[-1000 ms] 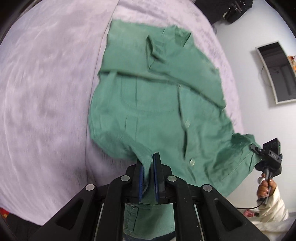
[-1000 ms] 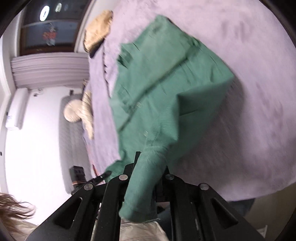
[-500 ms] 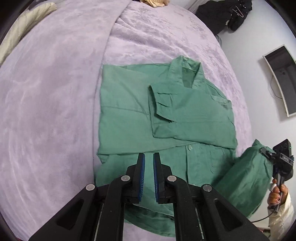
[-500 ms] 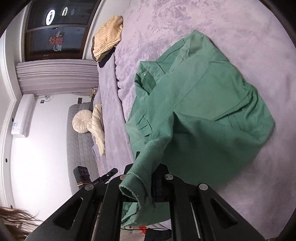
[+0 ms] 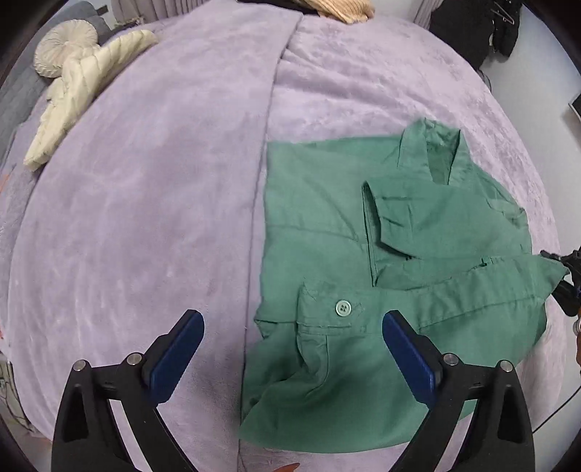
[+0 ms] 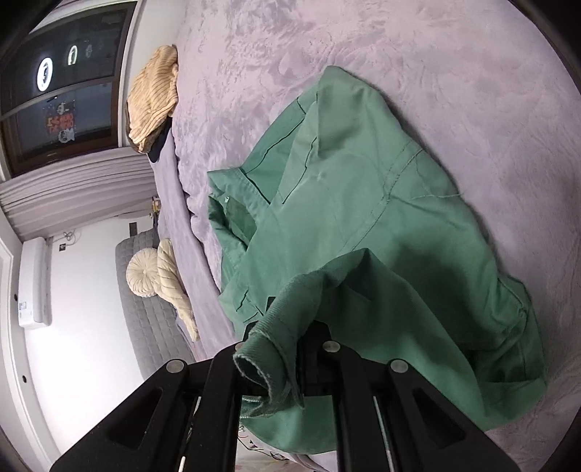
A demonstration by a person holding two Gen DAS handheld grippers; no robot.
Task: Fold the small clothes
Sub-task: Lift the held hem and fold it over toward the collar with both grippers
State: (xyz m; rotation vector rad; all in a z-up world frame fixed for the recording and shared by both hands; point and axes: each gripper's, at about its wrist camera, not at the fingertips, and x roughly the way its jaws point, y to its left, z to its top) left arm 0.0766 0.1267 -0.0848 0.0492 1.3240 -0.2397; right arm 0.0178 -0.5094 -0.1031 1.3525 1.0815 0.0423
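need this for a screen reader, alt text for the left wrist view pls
The open left tongs hover over a green shirt, partly folded, on a lilac bedspread. A cream pillow lies far left.

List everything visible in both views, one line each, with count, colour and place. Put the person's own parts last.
shirt: one, green, partly folded on the bed, one corner held up at the right.
blanket: one, lilac, covers the bed.
round cushion: one, cream, far left corner.
quilted pillow: one, cream, beside the round cushion.
knit garment: one, tan, far edge of the bed.
dark clothes: black, hanging at the far right.
left hand-held gripper: black with blue pads, open above the shirt.
right hand-held gripper: black, shut on the shirt's corner.
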